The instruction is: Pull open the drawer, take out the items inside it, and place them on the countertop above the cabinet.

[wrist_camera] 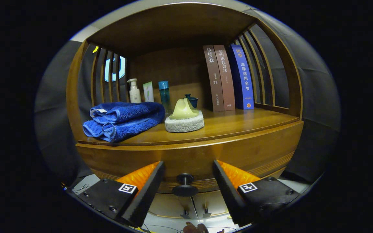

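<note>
Straddling drawer knob point(185, 184), tongs point(188, 181) spread wide, gripping nothing. Drawer point(254, 155) shut under desk point(238, 124); contents hidden. Blue towel point(121, 119), sponge point(184, 119) on desk. Keep knob centred, close squarely, pull straight back.

Your small dark teal cup point(192, 100) sits half hidden behind the pale yellow sponge dome point(183, 109), at its one o'clock. The wooden drawer front point(257, 152) stays shut, so you cannot see its contents.
</note>
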A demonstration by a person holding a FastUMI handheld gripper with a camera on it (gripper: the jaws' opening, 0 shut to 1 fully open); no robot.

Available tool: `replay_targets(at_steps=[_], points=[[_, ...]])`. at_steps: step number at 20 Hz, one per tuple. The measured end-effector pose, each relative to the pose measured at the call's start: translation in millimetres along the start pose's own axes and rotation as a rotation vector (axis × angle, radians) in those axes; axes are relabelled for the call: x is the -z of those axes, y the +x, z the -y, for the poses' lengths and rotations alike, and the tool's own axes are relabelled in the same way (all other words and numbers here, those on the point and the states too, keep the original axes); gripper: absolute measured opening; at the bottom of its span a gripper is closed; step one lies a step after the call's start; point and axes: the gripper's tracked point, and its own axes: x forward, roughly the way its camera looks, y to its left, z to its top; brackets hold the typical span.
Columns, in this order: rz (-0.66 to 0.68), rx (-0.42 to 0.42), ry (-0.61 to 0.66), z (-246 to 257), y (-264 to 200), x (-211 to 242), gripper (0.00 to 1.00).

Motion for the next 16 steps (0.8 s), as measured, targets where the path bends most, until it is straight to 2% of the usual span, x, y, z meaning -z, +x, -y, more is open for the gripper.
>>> replay_targets(at_steps=[5, 11, 16], points=[[-0.049, -0.038, -0.025, -10, -9, 7, 1.00], [-0.005, -0.045, -0.038, -17, -77, -7, 0.99], [0.076, -0.049, -0.078, -26, -139, -70, 1.00]])
